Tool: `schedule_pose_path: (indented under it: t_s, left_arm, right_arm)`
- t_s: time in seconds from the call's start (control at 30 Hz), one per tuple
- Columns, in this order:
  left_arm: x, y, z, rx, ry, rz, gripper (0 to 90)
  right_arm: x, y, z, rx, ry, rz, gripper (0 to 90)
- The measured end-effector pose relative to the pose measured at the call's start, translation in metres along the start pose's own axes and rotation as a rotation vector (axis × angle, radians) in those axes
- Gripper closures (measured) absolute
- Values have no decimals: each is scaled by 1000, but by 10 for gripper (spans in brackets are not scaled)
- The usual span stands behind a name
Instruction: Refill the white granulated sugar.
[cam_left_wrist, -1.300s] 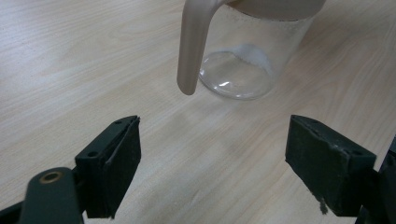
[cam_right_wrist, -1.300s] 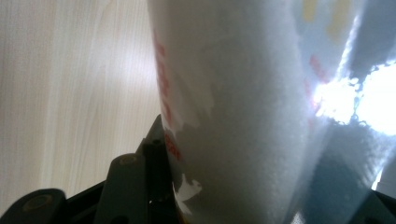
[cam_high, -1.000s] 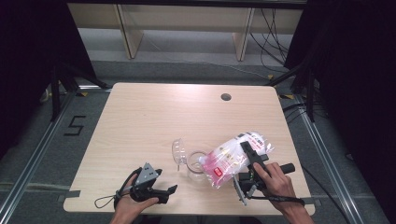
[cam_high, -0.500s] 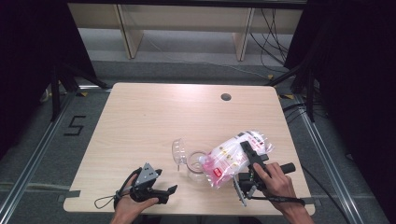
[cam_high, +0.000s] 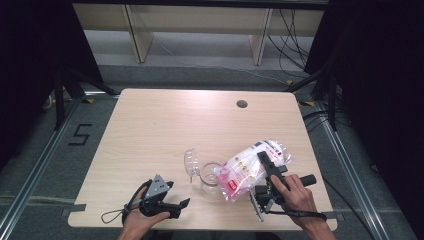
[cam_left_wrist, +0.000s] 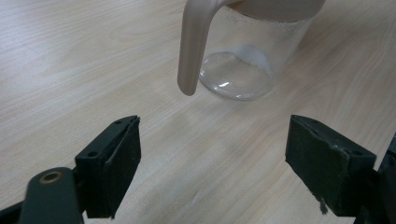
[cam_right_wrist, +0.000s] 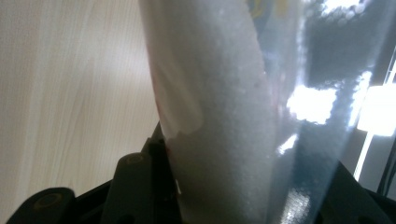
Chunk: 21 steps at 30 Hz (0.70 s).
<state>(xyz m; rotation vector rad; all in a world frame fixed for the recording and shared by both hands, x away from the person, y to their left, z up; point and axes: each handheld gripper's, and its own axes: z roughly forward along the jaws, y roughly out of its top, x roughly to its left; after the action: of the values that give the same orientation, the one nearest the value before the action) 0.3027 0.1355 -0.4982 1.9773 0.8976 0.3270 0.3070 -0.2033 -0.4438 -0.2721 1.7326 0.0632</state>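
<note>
Looking down from the high view, the right gripper (cam_high: 264, 167) grips a clear plastic bag (cam_high: 248, 168) of white grains, printed pink and red, held tilted with its lower corner over the mouth of a clear glass jar (cam_high: 210, 176) near the table's (cam_high: 165, 125) front edge. The jaws clamp the bag's middle; the hand behind covers the gripper's body, and the contact point of the far jaw is hidden by the bag. A clear lid (cam_high: 191, 162) stands tipped just left of the jar, seemingly touching it. The left gripper (cam_high: 176, 206) rests low at the front left, jaws spread, nothing between them; it points toward the jar, apart from it.

From the left gripper view, both black pads (cam_left_wrist: 119, 163) stand wide apart over bare wood. The jar (cam_left_wrist: 243, 65) sits ahead, its top cut off by the frame edge; a pale film of powder clings inside, and a beige handle-like strip (cam_left_wrist: 191, 46) hangs down its front. Whether that strip belongs to the jar cannot be told.

From the right gripper view, the bag (cam_right_wrist: 219, 116) presses close to the lens, white grains packed against the film. One jaw shows at lower left against the bag; the other is blurred behind plastic. The jar is hidden.
</note>
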Motion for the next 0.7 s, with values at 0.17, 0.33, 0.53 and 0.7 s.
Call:
schedule_pose_path:
  t_s: [0.17,0.33,0.53,0.7]
  left_arm:
    - [0,0,0,-7,-1,-7,179]
    - [-1,0,0,-2,-3,-12,179]
    - [0,0,0,-1,-4,-11,179]
    - [-1,0,0,-8,-4,-17,179]
  right_arm:
    - [-4,1,-2,13,7,-43,554]
    - [-8,4,-2,4,-7,-106,556]
    - [-3,3,-1,7,2,-61,560]
    - [-6,2,2,-13,-3,-109,563]
